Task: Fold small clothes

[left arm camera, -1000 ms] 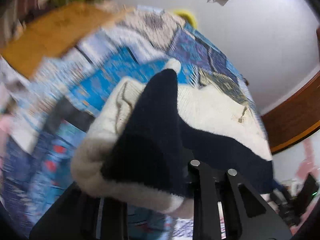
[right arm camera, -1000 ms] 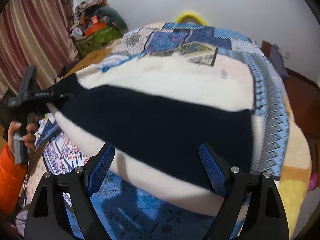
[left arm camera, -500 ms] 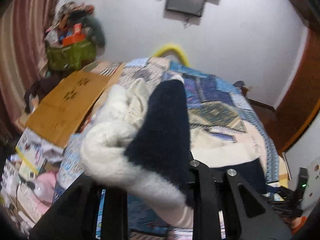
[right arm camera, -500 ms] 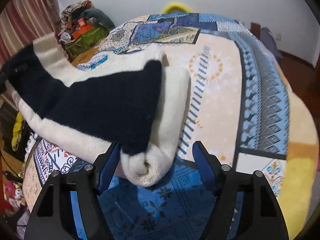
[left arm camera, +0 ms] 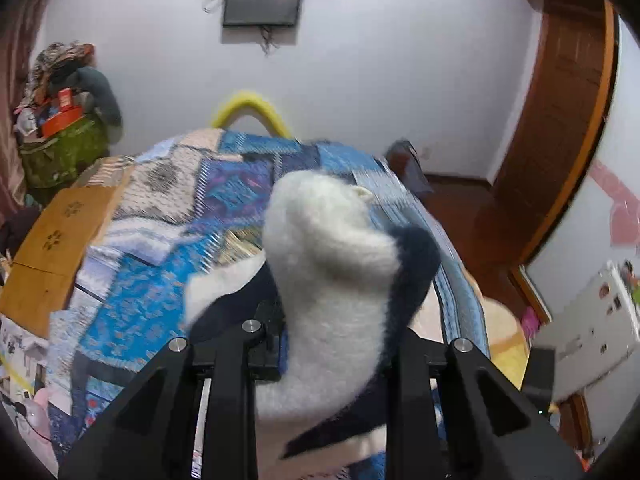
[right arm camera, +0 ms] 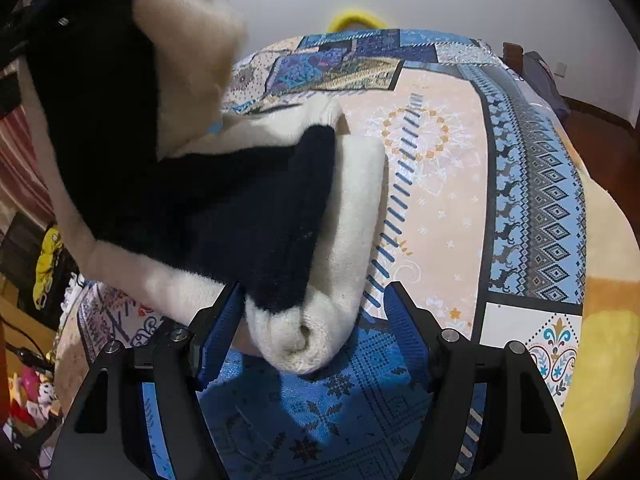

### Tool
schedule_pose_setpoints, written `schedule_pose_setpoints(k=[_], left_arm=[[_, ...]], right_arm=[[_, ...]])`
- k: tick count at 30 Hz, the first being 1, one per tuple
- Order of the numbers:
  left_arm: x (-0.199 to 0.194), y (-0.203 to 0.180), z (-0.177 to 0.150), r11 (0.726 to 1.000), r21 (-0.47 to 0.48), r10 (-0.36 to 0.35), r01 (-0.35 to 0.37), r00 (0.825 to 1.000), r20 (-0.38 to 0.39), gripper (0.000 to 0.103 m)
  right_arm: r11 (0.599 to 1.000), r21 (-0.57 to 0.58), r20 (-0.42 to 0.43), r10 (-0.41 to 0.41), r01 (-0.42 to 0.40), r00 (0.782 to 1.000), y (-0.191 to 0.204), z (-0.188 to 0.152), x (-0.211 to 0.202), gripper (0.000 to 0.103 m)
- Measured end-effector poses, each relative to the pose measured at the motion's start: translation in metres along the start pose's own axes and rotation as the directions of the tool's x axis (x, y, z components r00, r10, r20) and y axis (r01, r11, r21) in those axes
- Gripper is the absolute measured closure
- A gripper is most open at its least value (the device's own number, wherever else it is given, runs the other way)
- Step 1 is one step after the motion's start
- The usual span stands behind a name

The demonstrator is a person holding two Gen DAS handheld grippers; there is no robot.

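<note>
Fuzzy cream-and-navy sweater (right arm camera: 256, 200) lies bunched on the patterned bedspread (right arm camera: 440, 184), no label readable. Left gripper (left arm camera: 340, 320) clamps one raised end; right gripper (right arm camera: 312, 312) straddles the rolled end, left pad touching.

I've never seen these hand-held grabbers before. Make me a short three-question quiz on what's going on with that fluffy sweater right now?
1. True or false: the left gripper is clamped on the cream and navy sweater.
2. What lies between the right gripper's blue pads? A) a bare patch of blanket B) the sweater's rolled fold edge C) a cardboard box
3. Fill in: the sweater rests on a patterned ____.

Key
1. True: the fabric is bunched between its jaws and lifted.
2. B: the fold sits between the pads, with a gap showing on one side, so no firm grip is visible.
3. Blanket.
</note>
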State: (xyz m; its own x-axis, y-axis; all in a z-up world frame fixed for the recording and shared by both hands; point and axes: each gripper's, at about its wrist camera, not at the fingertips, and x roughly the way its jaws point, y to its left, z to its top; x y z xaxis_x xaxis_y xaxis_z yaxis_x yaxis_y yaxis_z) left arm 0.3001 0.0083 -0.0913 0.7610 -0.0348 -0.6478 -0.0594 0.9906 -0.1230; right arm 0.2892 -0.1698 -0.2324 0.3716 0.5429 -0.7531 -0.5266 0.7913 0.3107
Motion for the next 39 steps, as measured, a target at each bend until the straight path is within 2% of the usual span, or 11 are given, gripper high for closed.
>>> schedule_pose_setpoints(k=[6,9,12,14,18,21,25,28,31,34,39], left_arm=[[0.018,-0.016,-0.035,0.996,0.069,-0.049,0.059,0.988,-0.146,0.079],[0.014,-0.019,-0.045,0.99,0.108,-0.07,0.092,0.979,-0.194,0.072],[-0.002,-0.018,-0.051,0.983,0.134,-0.097,0.125,0.976,-0.197,0.05],[-0.018,-0.011,-0.05,0.986,0.111,-0.105,0.123,0.982,-0.155,0.03],[-0.044,0.015,-0.045,0.992,0.061,-0.108,0.114,0.99,-0.086,0.029],[-0.045,0.042,-0.04,0.998,0.008,-0.068,0.069,0.996,-0.06,0.028],[-0.026,0.087,-0.04,0.993,-0.111,-0.043,0.033,0.995,-0.089,0.028],[0.007,0.107,-0.053,0.991,-0.131,-0.028,0.002,0.981,-0.19,0.029],[0.031,0.114,-0.072,0.984,-0.171,-0.089,0.043,0.96,-0.266,0.028],[0.049,0.118,-0.094,0.964,-0.25,-0.172,0.095,0.936,-0.307,0.026],[0.047,0.112,-0.098,0.968,-0.231,-0.161,0.094,0.944,-0.287,0.024]], right_arm=[[1.0,-0.012,0.033,0.025,-0.024,0.999,0.004,0.005,-0.015,0.034],[0.999,-0.047,0.048,0.031,-0.028,0.998,0.011,0.009,-0.018,0.034],[0.996,-0.067,0.043,0.056,-0.053,0.998,0.015,0.017,-0.012,0.034],[0.996,-0.079,0.036,0.053,-0.05,0.998,0.018,0.02,-0.008,0.034],[0.995,-0.098,0.015,0.027,-0.026,1.0,0.023,0.026,0.003,0.033],[0.995,-0.101,0.0,0.014,-0.014,1.0,0.021,0.031,0.01,0.033],[0.996,-0.092,-0.009,0.01,-0.011,1.0,0.02,0.04,0.016,0.033],[0.996,-0.085,0.002,0.017,-0.017,1.0,0.018,0.049,0.02,0.033],[0.995,-0.095,0.012,-0.012,0.013,1.0,0.017,0.06,0.026,0.033],[0.991,-0.119,0.082,-0.051,0.061,0.995,0.013,0.077,0.022,0.033],[0.969,-0.146,0.178,-0.172,0.198,0.969,0.008,0.099,0.012,0.033]])
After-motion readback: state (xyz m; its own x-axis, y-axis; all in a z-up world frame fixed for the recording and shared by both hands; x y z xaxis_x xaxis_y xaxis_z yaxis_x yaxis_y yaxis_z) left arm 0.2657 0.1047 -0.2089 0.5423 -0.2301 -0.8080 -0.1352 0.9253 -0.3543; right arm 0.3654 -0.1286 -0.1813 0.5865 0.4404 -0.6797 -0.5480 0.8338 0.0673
